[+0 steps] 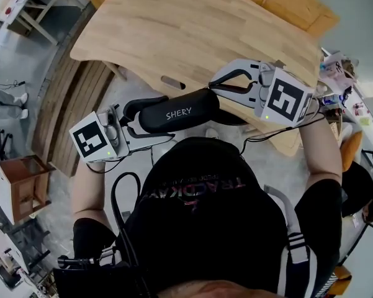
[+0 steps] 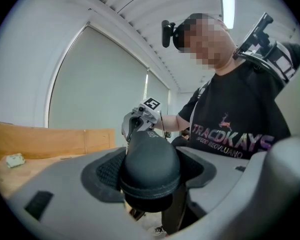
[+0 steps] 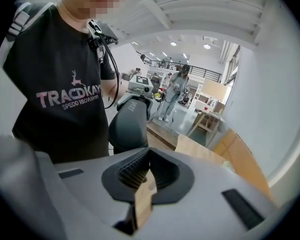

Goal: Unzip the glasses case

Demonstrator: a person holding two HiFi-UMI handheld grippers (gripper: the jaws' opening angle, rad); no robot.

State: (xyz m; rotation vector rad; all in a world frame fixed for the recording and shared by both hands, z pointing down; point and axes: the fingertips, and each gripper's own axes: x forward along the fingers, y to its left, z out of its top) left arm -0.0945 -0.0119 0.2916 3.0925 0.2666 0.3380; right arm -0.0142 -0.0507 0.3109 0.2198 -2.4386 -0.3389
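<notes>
A black oblong glasses case (image 1: 177,110) with white lettering is held in the air in front of the person's chest, near the wooden table's edge. My left gripper (image 1: 133,120) is shut on the case's left end. In the left gripper view the rounded end of the case (image 2: 150,164) fills the space between the jaws. My right gripper (image 1: 216,84) sits at the case's right end, its jaws shut. In the right gripper view the case (image 3: 132,124) lies just beyond the closed pads (image 3: 140,166). I see nothing between them, and no zipper pull shows.
A large light wooden table (image 1: 192,23) lies ahead, with a small pale object (image 2: 15,160) on its far part. A brown wooden box (image 1: 22,185) stands on the floor at the left. Small cluttered items (image 1: 338,73) sit at the right. Other people stand far off in the hall.
</notes>
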